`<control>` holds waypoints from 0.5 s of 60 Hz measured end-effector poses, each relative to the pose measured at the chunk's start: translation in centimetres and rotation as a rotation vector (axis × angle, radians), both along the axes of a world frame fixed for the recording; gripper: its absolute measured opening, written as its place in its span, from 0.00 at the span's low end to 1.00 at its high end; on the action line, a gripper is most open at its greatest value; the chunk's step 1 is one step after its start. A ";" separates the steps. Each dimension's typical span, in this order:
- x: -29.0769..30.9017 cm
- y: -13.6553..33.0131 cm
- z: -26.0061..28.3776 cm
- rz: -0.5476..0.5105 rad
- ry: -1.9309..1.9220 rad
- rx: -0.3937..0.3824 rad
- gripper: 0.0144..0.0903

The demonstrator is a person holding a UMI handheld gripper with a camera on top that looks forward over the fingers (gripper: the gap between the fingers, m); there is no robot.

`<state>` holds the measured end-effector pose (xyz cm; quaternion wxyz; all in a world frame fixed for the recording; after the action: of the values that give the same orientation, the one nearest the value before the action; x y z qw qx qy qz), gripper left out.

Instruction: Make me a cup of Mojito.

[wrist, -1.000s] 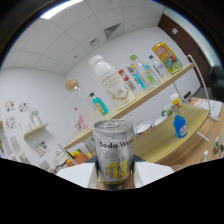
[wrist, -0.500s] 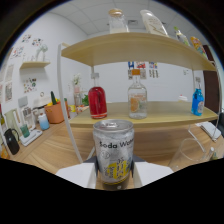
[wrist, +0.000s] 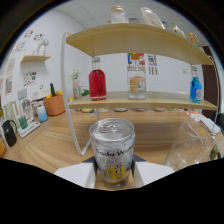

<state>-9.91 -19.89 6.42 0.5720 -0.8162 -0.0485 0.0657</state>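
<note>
A silver soda water can (wrist: 113,150) with a yellow label stands upright between my fingers, and my gripper (wrist: 114,176) is shut on it. The can is held above a wooden counter (wrist: 50,145). Just to the right of the can stands a clear empty glass (wrist: 192,145). Beyond them, on the lower shelf of a wooden rack (wrist: 145,101), a red-liquid bottle (wrist: 97,80), a clear bottle (wrist: 136,82) and a blue bottle (wrist: 195,89) stand in a row.
The rack's white post (wrist: 70,95) rises just left of the can. Two glass bottles (wrist: 135,14) stand on the top shelf. Left of the rack are a terracotta pot (wrist: 54,103), a small blue cup (wrist: 42,113) and a dark kettle (wrist: 8,132).
The view has levelled out from a steep tilt and come closer to the rack. The can has stayed in my fingers throughout. The clear glass is now in sight beside the can.
</note>
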 end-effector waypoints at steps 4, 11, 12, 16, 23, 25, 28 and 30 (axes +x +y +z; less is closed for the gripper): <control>0.2 -0.5 -0.4 -0.006 -0.028 -0.024 0.54; 0.8 -1.5 -0.7 -0.048 -0.057 -0.102 0.81; 0.8 -1.7 -0.5 -0.051 -0.054 -0.111 0.84; 0.5 -2.8 0.5 -0.054 -0.039 -0.145 0.94; 0.4 -4.9 3.7 -0.078 -0.019 -0.154 0.93; 0.4 -5.7 4.6 -0.084 -0.015 -0.158 0.94; 0.5 -6.8 5.9 -0.090 -0.011 -0.167 0.94; 0.8 -7.7 6.5 -0.099 -0.015 -0.179 0.94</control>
<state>-9.14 -27.57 12.96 0.4989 -0.8659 -0.0062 0.0351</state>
